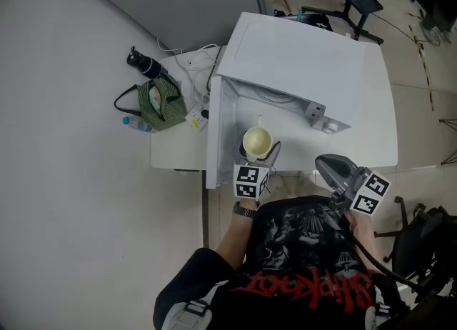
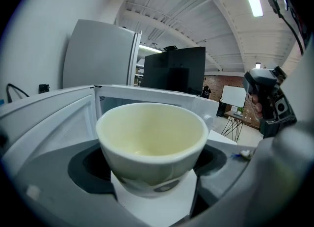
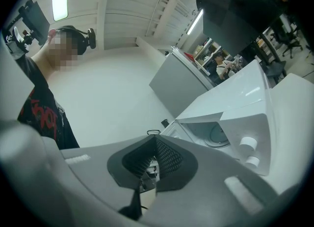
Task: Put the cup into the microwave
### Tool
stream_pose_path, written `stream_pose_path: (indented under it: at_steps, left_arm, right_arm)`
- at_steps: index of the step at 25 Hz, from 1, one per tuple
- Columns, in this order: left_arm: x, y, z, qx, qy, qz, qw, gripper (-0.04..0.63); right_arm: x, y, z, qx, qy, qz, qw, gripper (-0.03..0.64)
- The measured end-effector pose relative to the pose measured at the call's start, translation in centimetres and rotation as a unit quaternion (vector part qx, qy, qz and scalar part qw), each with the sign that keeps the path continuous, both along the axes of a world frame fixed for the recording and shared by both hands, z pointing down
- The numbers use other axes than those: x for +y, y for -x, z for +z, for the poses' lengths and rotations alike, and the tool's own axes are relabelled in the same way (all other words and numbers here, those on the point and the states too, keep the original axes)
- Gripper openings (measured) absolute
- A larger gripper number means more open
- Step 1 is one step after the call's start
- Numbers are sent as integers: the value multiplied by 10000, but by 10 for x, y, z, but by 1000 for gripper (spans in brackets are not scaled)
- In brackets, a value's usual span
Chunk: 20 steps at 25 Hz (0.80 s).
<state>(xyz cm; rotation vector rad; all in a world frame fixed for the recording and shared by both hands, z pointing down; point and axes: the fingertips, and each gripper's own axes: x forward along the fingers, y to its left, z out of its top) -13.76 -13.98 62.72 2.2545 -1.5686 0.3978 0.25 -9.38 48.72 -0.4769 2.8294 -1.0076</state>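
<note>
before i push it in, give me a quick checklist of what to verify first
1. Cream ceramic cup gripped by the left hand-held gripper: ok, its jaws are closed on the cup's lower body.
2. Cup upright and empty: ok.
3. White microwave door open: ok, swung out to the left.
4. Glass turntable free: ok where it shows, but part of the cavity is hidden.
5. Right hand-held gripper out of the way: ok, shut, holding nothing, off to the right of the opening.
6. Cup inside the cavity: not ok, it sits in front of the opening.
</note>
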Motion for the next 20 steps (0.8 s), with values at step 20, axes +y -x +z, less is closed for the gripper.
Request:
stream_pose_path:
  at_steps: [20]
  left_arm:
    - [-21, -8, -13, 157, -112, 365, 9991, 451]
  right_arm:
    - [-5, -13, 0, -6, -36, 45, 10000, 0]
